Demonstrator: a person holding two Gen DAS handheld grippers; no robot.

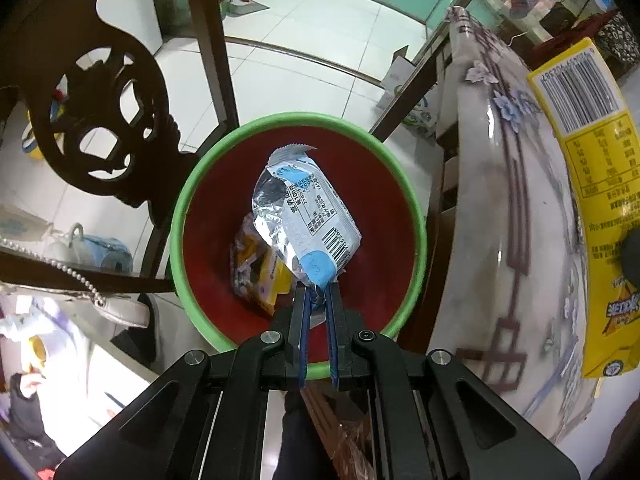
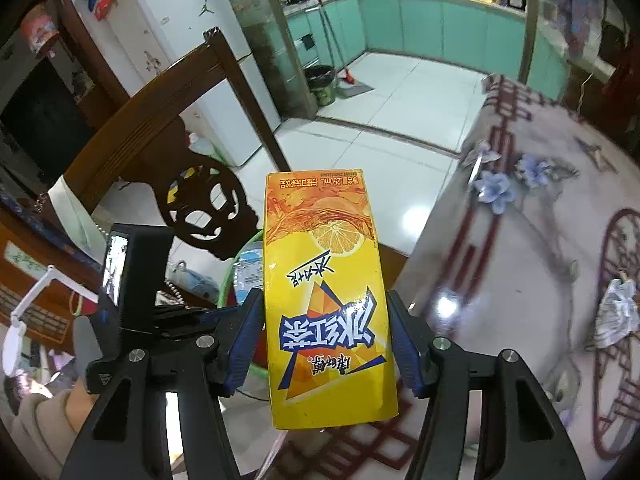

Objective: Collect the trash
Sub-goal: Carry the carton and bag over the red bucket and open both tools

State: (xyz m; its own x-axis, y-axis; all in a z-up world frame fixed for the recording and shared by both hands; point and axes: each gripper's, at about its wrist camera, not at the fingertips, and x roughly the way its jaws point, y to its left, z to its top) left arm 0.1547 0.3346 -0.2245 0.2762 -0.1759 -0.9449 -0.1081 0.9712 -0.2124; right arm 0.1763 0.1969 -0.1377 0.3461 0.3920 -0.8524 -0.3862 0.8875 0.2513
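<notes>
Item: your left tool (image 1: 320, 294), pinched on the silver-blue wrapper (image 1: 306, 216), hangs directly over the green-rimmed bin (image 1: 416, 216); your right tool (image 2: 324, 340), clamping the yellow carton (image 2: 326, 300) lengthwise, sits beside it at the table (image 2: 520, 280) edge.

The left gripper (image 1: 320, 292) pointed steeply down with its two blue fingers (image 1: 305, 320) squeezed tight on a thin wrapper (image 1: 304, 216). The right gripper (image 2: 326, 320) also tipped down, its blue pads (image 2: 246, 332) pressing both sides of a yellow carton (image 2: 326, 300).
</notes>
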